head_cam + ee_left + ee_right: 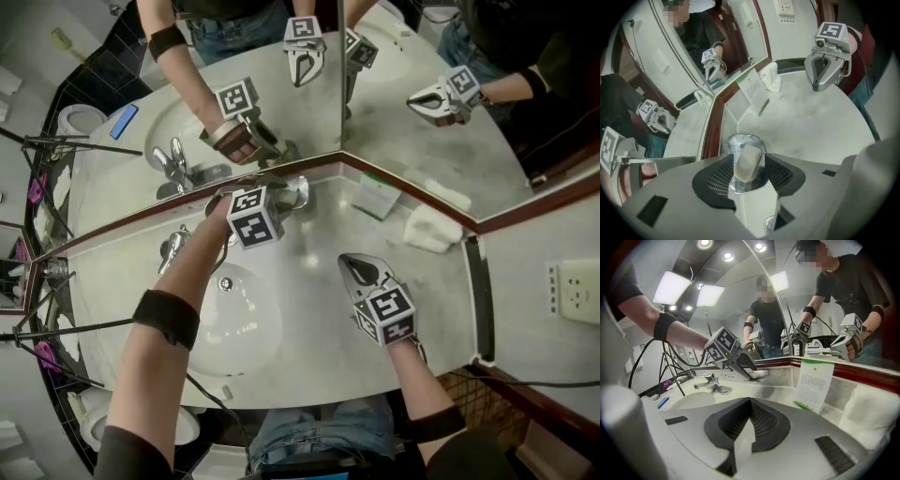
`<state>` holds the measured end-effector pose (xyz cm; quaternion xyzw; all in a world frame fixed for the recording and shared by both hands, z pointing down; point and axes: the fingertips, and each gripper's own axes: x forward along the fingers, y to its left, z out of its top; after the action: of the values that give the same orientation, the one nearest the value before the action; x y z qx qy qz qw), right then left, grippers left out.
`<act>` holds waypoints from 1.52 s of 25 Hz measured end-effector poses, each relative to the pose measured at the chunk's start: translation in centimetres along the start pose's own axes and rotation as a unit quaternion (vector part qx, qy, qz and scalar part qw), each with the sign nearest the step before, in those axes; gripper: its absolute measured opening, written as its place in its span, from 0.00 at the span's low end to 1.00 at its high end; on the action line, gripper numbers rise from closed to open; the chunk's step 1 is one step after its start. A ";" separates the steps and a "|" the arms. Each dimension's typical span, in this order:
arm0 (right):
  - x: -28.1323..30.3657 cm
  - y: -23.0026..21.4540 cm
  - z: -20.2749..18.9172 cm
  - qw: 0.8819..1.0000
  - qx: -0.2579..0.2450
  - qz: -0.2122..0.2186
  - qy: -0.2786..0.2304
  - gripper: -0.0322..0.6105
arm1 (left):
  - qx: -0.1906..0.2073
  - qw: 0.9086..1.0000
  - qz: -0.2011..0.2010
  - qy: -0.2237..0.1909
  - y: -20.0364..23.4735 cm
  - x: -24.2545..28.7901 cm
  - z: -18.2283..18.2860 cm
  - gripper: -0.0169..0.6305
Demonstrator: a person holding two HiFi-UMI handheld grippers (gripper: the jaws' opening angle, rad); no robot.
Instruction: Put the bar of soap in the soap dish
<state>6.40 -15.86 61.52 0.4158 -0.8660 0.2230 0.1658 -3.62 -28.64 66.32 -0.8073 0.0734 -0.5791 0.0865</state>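
Note:
A pale bar of soap (750,161) lies in a shiny metal soap dish (733,139) at the back of the counter, by the mirror's red-brown trim. My left gripper (748,157) points steeply down over it, open, one jaw on each side of the soap with a gap showing. The head view shows this gripper (279,195) at the dish (298,191), with the soap hidden. My right gripper (352,266) hovers over the counter's middle, shut and empty. From its own view the right gripper (749,403) faces the left gripper (740,363) and the dish (759,376).
A chrome tap (172,249) and white basin (239,319) lie left of the dish. A standing card (376,198) and a folded white towel (429,228) sit to the right, near the mirror corner. A wall socket (574,292) is far right.

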 end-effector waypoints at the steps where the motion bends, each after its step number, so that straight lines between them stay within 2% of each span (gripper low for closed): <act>1: 0.0 -0.1 0.0 1.000 0.000 -0.001 0.000 0.08 | 0.001 1.000 -0.010 0.004 -0.1 0.0 0.1 0.35; 8: -0.1 0.0 0.6 1.000 0.001 0.000 -0.003 0.08 | -0.011 0.999 -0.052 0.008 -0.5 -0.1 0.2 0.32; 11: 0.0 -0.1 0.4 1.000 0.002 -0.001 -0.003 0.08 | -0.028 0.998 -0.057 -0.004 -1.0 -0.2 0.3 0.21; 16: -0.1 0.0 0.2 1.000 0.002 0.000 -0.003 0.08 | -0.051 0.998 -0.036 -0.017 -1.1 -0.1 0.3 0.19; 24: -0.3 0.0 0.5 1.000 -0.005 -0.001 -0.003 0.08 | -0.061 0.998 -0.013 -0.025 -1.4 -1.1 0.3 0.16; 29: -0.8 0.8 1.4 1.000 -0.018 0.004 -0.007 0.08 | -0.106 0.993 0.007 -0.059 -2.6 -3.7 0.5 0.16; 31: -1.2 1.0 2.0 1.000 -0.024 0.004 -0.005 0.08 | -0.132 0.987 0.025 -0.091 -3.0 -5.8 1.6 0.16; 33: -1.6 1.4 2.8 1.000 -0.029 0.004 -0.005 0.08 | -0.171 0.976 0.046 -0.129 -3.6 -7.9 2.2 0.16; 36: -2.5 2.7 4.2 0.999 -0.038 0.010 -0.009 0.08 | -0.224 0.952 0.083 -0.193 -5.0 -11.9 3.2 0.16; 38: -3.2 3.7 5.4 0.999 -0.047 0.016 -0.015 0.08 | -0.259 0.931 0.108 -0.232 -6.3 -14.8 3.7 0.16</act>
<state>4.87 -14.56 54.55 0.3968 -0.8843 0.1789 0.1688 -4.73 -19.01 52.89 -0.9009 0.2855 -0.3233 -0.0490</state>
